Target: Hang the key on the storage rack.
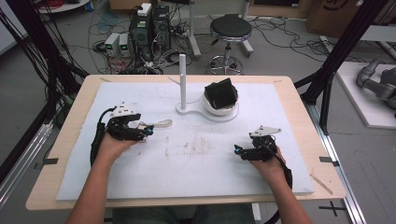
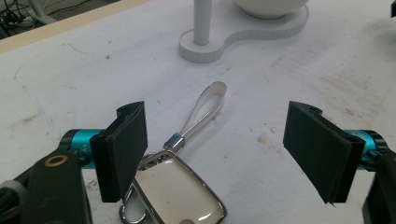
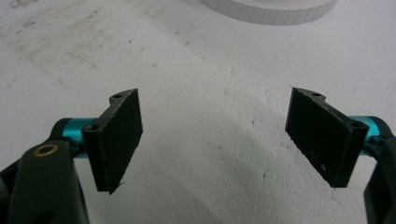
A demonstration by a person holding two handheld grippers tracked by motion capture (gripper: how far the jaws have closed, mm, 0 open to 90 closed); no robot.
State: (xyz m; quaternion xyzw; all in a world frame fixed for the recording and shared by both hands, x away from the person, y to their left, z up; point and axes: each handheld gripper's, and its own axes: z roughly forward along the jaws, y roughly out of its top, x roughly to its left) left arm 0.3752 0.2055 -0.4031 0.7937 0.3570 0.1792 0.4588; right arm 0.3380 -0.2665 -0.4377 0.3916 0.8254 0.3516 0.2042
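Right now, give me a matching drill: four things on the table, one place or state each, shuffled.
Things:
1. key fob
2. left gripper
3. right gripper
4. post

Places or states:
A. upright on the white stand, beside the bowl
B. open over bare white board, nothing between the jaws
C. flat on the board, loop strap pointing toward the stand
D. open, with the fob lying by one jaw

Pairs: 1-C, 2-D, 3-B, 4-A
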